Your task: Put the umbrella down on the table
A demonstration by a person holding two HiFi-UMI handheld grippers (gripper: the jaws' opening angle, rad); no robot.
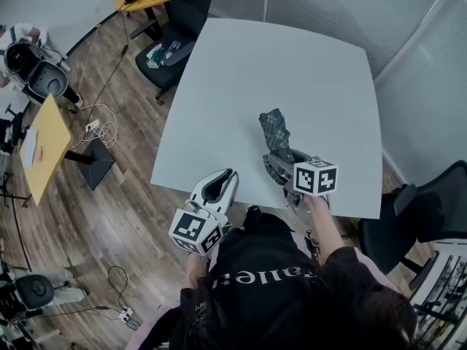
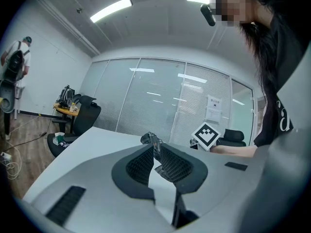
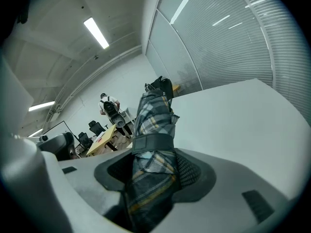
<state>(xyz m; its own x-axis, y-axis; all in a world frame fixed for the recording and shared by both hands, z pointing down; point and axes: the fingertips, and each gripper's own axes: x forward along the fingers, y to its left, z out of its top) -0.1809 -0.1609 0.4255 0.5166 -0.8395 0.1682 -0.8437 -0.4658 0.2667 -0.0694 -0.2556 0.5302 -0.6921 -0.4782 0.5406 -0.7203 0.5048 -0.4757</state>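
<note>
A folded grey plaid umbrella [image 1: 275,130] with its strap wound round it juts out over the near part of the white table [image 1: 292,64]. My right gripper [image 1: 276,160] is shut on its lower end. In the right gripper view the umbrella [image 3: 154,115] fills the gap between the pads of the right gripper [image 3: 155,161] and points away over the tabletop. Whether it touches the table I cannot tell. My left gripper [image 1: 232,174] hovers at the table's near edge, to the left, shut and holding nothing. In the left gripper view the left gripper [image 2: 154,152] points towards the umbrella's tip [image 2: 149,139].
A black office chair [image 1: 171,46] stands at the table's far left corner and another [image 1: 430,210] at its right. A yellow desk [image 1: 44,148] and floor cables [image 1: 98,126] lie to the left. Glass partitions [image 1: 350,6] close the far side. A person [image 3: 108,106] stands in the background.
</note>
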